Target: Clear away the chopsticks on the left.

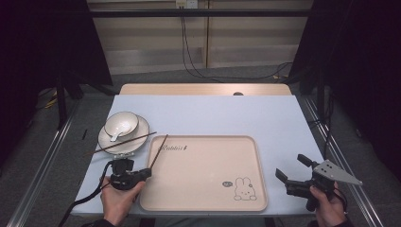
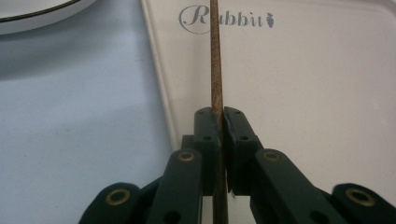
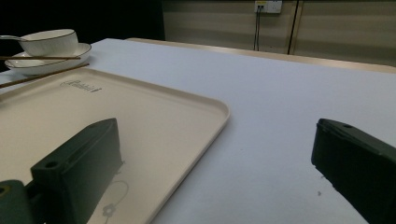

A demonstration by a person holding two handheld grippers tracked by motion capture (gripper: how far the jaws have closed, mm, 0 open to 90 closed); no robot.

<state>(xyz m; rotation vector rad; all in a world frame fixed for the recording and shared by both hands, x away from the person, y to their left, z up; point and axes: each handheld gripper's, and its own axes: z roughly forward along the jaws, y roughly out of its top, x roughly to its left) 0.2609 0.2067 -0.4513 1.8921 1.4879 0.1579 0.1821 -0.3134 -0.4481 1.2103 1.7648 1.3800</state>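
My left gripper (image 1: 147, 172) is shut on a brown chopstick (image 1: 159, 151) near its lower end, by the near left corner of the beige tray (image 1: 203, 189). The stick slants up and away over the tray's left rim. In the left gripper view the pads (image 2: 208, 128) pinch the chopstick (image 2: 215, 65), which points at the "Rabbit" print. A second chopstick (image 1: 124, 142) lies across the white plate (image 1: 137, 142); the plate holds a bowl (image 1: 121, 124) with a spoon. My right gripper (image 1: 290, 165) stands open and bare over the table right of the tray, its jaws wide apart in the right gripper view.
The tray (image 3: 140, 116) has a rabbit drawing (image 1: 244, 189) at its near right corner and lies on a pale blue table (image 1: 213, 113). Plate and bowl (image 3: 49, 42) sit at the table's left. Dark curtains and metal rails flank the table; cables hang behind it.
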